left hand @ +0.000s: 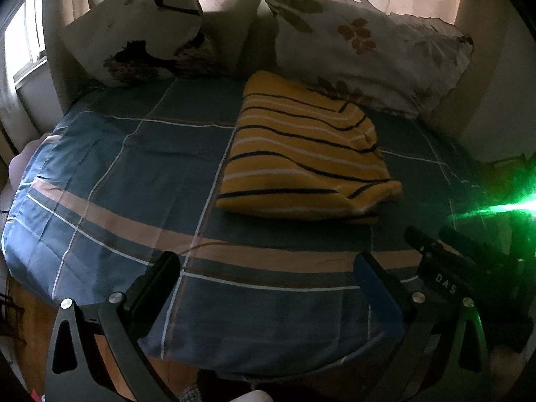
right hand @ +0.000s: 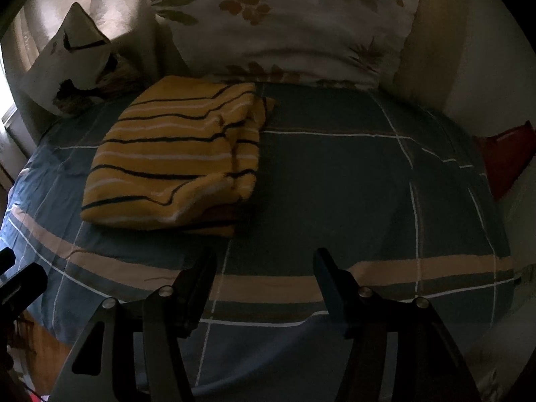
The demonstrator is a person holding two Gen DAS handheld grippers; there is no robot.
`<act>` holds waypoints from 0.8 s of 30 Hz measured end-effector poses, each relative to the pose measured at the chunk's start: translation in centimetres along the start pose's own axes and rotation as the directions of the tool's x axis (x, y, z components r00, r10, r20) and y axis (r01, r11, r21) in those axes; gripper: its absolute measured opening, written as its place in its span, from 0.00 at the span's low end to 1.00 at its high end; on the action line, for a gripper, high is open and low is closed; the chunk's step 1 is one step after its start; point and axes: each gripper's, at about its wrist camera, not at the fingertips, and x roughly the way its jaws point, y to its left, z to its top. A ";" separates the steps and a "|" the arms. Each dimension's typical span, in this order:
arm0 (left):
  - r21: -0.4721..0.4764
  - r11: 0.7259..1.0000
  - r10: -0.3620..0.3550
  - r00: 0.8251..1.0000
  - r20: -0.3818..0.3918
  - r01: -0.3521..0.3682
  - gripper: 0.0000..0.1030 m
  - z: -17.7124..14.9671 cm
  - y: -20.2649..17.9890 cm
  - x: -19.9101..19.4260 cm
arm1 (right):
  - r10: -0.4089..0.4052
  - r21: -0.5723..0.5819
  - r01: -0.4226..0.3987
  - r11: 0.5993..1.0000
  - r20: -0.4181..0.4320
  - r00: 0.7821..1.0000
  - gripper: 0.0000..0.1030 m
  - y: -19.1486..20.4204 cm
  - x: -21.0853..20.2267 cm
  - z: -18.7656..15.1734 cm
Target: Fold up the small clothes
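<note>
Left wrist view: left hand-held gripper spread, empty; yellow striped garment folded on the bed, near floral pillow.

Right wrist view: right hand-held gripper spread too; a careless snag could undo its loose right-hand layers.

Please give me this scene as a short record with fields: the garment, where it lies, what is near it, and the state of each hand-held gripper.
garment: yellow striped top, folded into a rough rectangle
surface: plaid bedsheet
near: floral pillow touches its far edge; second pillow at far left
left hand-held gripper: open, empty, short of the top
right hand-held gripper: open, empty, short of the top
contact: neither touches the top
</note>
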 end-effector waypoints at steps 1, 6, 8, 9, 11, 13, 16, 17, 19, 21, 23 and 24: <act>0.000 1.000 -0.001 1.000 -0.001 0.001 1.00 0.0 -0.1 0.1 | -0.001 0.004 0.001 1.000 -0.001 1.000 0.63 -0.1 0.0 0.0; 0.001 1.000 -0.003 1.000 -0.004 0.003 1.00 0.0 -0.5 0.3 | -0.003 0.010 0.003 1.000 -0.002 1.000 0.63 -0.4 0.1 -0.1; 0.002 1.000 -0.005 1.000 -0.005 0.005 1.00 0.0 -0.7 0.4 | -0.003 0.011 0.003 1.000 -0.001 1.000 0.63 -0.5 0.1 -0.1; 0.001 1.000 -0.007 1.000 -0.007 0.007 1.00 0.1 -0.7 0.5 | -0.004 0.011 0.004 1.000 0.000 1.000 0.63 -0.5 0.1 -0.2; 0.001 1.000 -0.008 1.000 -0.013 0.008 1.00 0.1 -0.8 0.7 | -0.004 0.012 0.004 1.000 -0.001 1.000 0.63 -0.5 0.1 -0.2; 0.000 1.000 -0.012 1.000 -0.018 0.012 1.00 0.1 -0.8 0.8 | -0.002 0.012 0.002 1.000 -0.001 1.000 0.63 -0.5 0.2 -0.2; -0.002 1.000 -0.015 1.000 -0.021 0.015 1.00 0.2 -0.9 0.9 | 0.001 0.010 -0.001 1.000 -0.005 1.000 0.63 -0.7 0.4 0.0; -0.002 1.000 -0.016 1.000 -0.022 0.016 1.00 0.2 -0.9 1.0 | 0.003 0.010 -0.003 1.000 -0.005 1.000 0.63 -0.7 0.4 0.0; -0.002 1.000 -0.017 1.000 -0.026 0.017 1.00 0.2 -0.8 1.1 | 0.003 0.006 -0.003 1.000 -0.004 1.000 0.63 -0.6 0.4 0.0; -0.003 1.000 -0.020 0.999 -0.028 0.020 1.00 0.3 -0.8 1.1 | 0.004 0.002 -0.004 1.000 -0.002 1.000 0.63 -0.6 0.5 0.0; -0.005 1.000 -0.020 0.999 -0.030 0.020 1.00 0.3 -0.8 1.2 | 0.003 0.000 -0.003 1.000 -0.002 1.000 0.63 -0.7 0.5 0.0; -0.006 1.000 -0.021 0.999 -0.031 0.020 1.00 0.3 -0.8 1.3 | 0.003 -0.002 -0.003 1.000 -0.001 1.000 0.63 -0.7 0.5 0.0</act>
